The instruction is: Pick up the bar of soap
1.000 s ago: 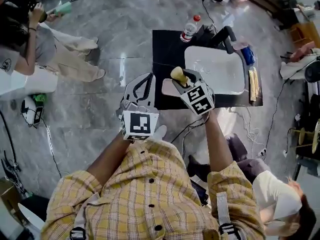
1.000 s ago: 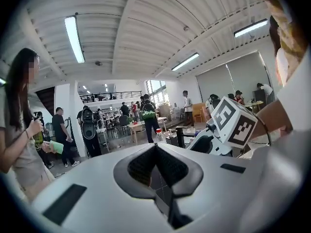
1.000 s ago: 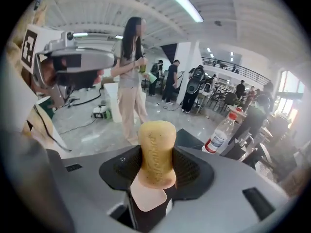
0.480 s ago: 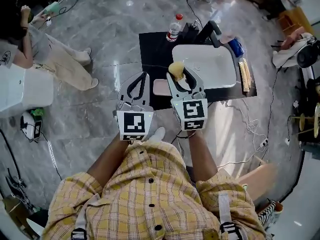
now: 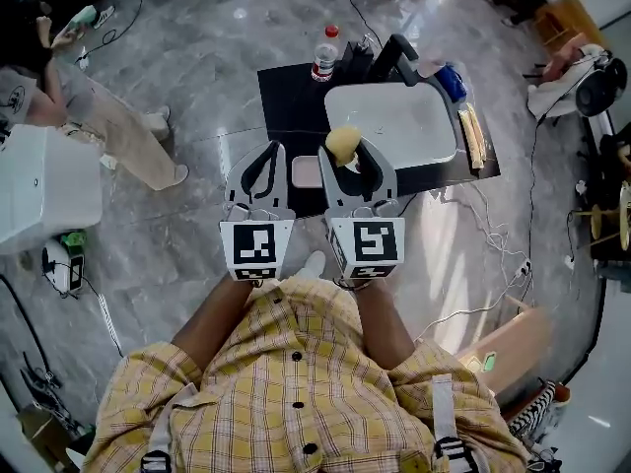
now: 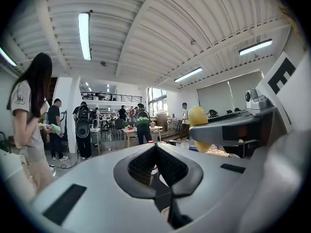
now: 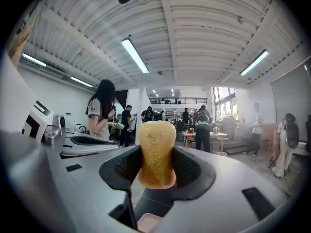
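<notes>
You are pinching the bar of soap (image 7: pixel 156 152) upright in your right hand-held gripper (image 5: pixel 347 152), holding it up by the sink's (image 5: pixel 394 126) near corner. Left hand-held gripper (image 5: pixel 268 150) is hanging pressed together, empty, farther from the sink.

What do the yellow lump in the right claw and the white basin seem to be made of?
Bar of soap: looks like waxy, matte yellow soap, with rounded edges and faint embossed marks on its face. Basin: smooth, even white with rounded corners, likely ceramic or plastic; the look cannot settle which.
</notes>
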`<state>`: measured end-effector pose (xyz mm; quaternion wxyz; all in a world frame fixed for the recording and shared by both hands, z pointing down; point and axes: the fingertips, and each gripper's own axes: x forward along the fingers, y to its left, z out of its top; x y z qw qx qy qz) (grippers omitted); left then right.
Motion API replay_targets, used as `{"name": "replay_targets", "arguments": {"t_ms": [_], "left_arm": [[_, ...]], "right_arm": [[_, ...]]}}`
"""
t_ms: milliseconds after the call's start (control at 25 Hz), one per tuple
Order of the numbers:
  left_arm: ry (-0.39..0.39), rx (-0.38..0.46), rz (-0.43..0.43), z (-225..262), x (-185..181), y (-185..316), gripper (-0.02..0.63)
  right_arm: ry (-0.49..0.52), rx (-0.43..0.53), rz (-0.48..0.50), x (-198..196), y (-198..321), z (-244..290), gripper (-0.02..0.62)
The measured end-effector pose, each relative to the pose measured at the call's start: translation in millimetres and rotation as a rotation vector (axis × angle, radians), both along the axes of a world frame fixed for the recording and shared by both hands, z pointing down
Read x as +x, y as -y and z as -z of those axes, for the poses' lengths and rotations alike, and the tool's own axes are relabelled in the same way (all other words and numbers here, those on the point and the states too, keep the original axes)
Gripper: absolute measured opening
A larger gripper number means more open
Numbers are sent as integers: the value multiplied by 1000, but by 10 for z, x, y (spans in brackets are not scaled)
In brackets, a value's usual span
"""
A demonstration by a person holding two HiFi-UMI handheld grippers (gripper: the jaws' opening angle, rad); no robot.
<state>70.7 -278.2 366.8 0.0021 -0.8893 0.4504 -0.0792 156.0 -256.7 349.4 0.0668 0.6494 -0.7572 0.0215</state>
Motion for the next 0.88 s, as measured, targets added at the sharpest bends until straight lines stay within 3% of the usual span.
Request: {"name": "replay_targets", "arguments": {"t_ms": [880], "left_arm": [[-9, 28, -16, 122, 103, -38, 9]], "right_arm": [[-7, 29, -12, 40, -70, 31, 212]]}}
